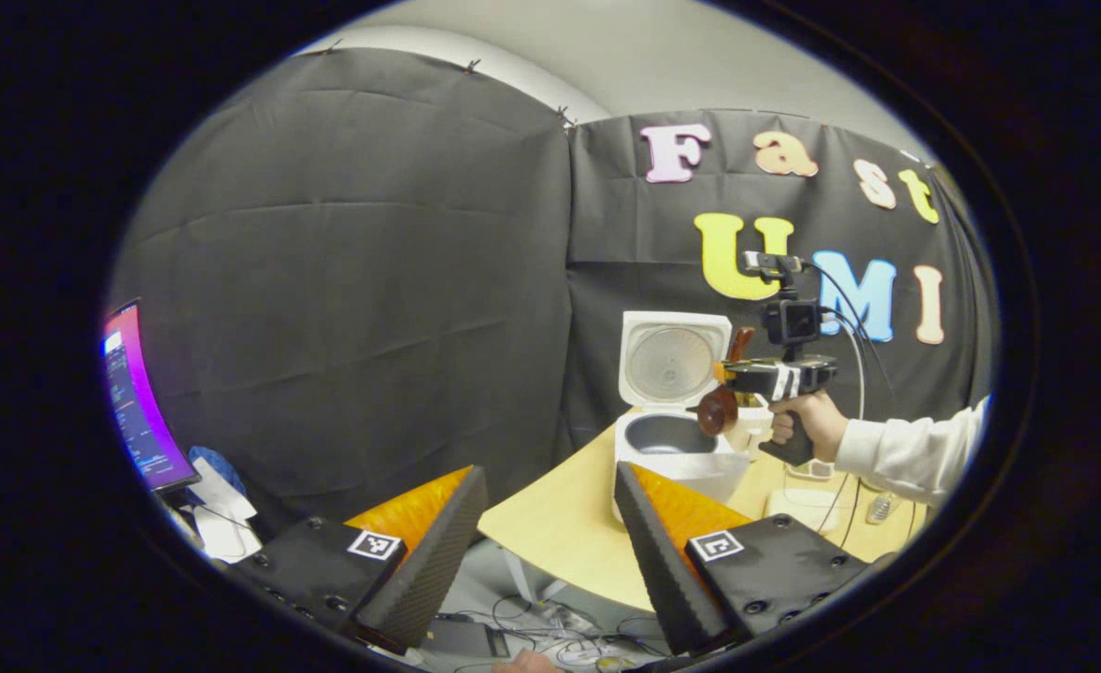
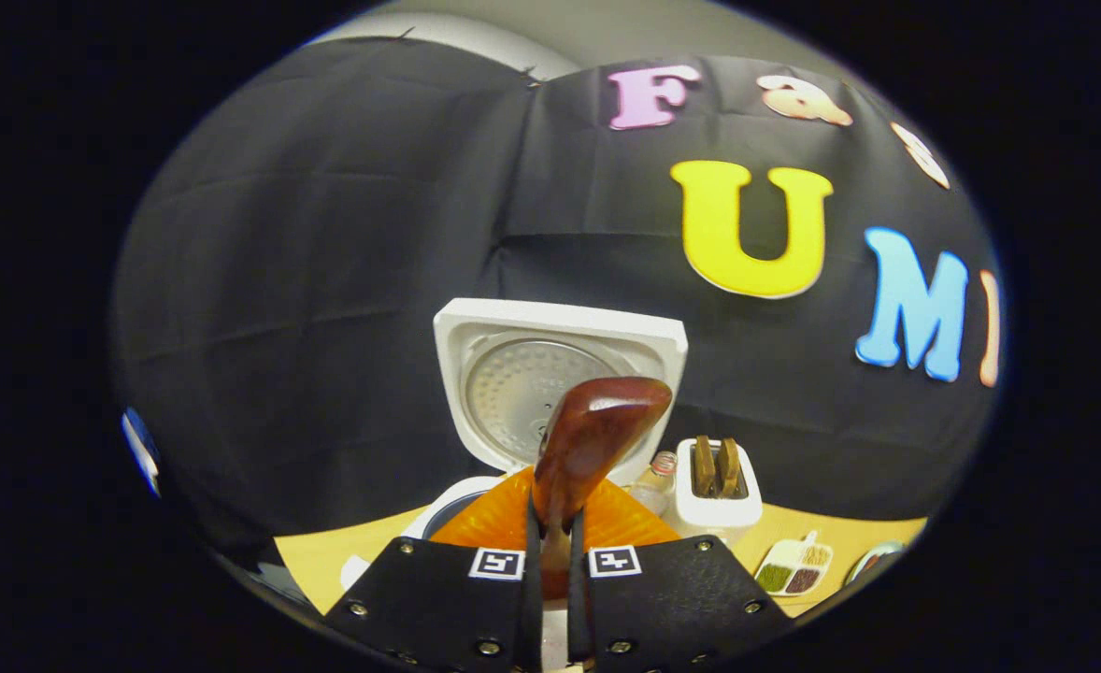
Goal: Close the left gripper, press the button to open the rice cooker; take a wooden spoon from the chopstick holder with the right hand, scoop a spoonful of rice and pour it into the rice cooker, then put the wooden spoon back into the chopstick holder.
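Observation:
The white rice cooker [image 1: 672, 449] stands on the table with its lid [image 1: 670, 360] raised and its grey inner pot showing. In the left gripper view my left gripper [image 1: 549, 477] is open, nothing between its fingers, well back from the table's edge. Across the table a hand holds my right gripper [image 1: 733, 374], shut on the wooden spoon [image 1: 719, 407], whose bowl hangs at the cooker's right rim. In the right gripper view the right gripper [image 2: 555, 523] pinches the spoon [image 2: 597, 435] by its handle in front of the open lid [image 2: 513, 374]. The white chopstick holder [image 2: 717, 500] with wooden utensils stands right of the cooker.
The light wooden table [image 1: 560, 523] curves toward me. A lit monitor [image 1: 135, 402] and papers [image 1: 219, 505] sit at the far left, cables [image 1: 532, 636] lie on the floor below. A small tray of grains [image 2: 793, 568] and a little bottle [image 2: 658, 472] stand near the holder.

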